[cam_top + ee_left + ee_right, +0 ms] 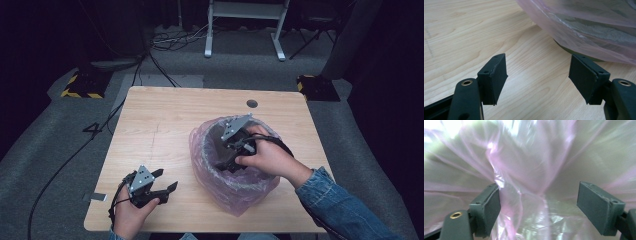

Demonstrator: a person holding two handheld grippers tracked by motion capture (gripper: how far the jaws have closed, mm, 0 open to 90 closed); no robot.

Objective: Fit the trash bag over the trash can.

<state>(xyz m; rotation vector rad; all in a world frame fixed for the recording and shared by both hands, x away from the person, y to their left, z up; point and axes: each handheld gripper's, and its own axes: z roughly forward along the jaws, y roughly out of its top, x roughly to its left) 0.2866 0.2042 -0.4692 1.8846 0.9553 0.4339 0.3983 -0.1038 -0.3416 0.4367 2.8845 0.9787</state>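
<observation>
Pink translucent plastic lines the round bin (227, 197) at the centre right of the wooden table (160, 125), and this bag liner (524, 162) is the thing you are working. Your right gripper (231, 159) reaches down into the bin's mouth from the near-right side, its grey plate tilted toward the far rim; in the right gripper view the liner lies directly ahead of and below the jaws, its folds gathering toward a crease just left of centre. The jaws stand wide apart and a ridge of film rises beside the left pad (489, 207), yet no film is pinched between the two. Your left gripper (161, 186) rests at the near-left of the table, well apart from the bin, jaws spread and holding nothing; in the left gripper view the bin's base (579, 53) and the draped film sit ahead and to the right. The right hand is therefore the nearer one, and any next grasp turns on closing around that central fold. Count: one bin, one liner, two grippers.
</observation>
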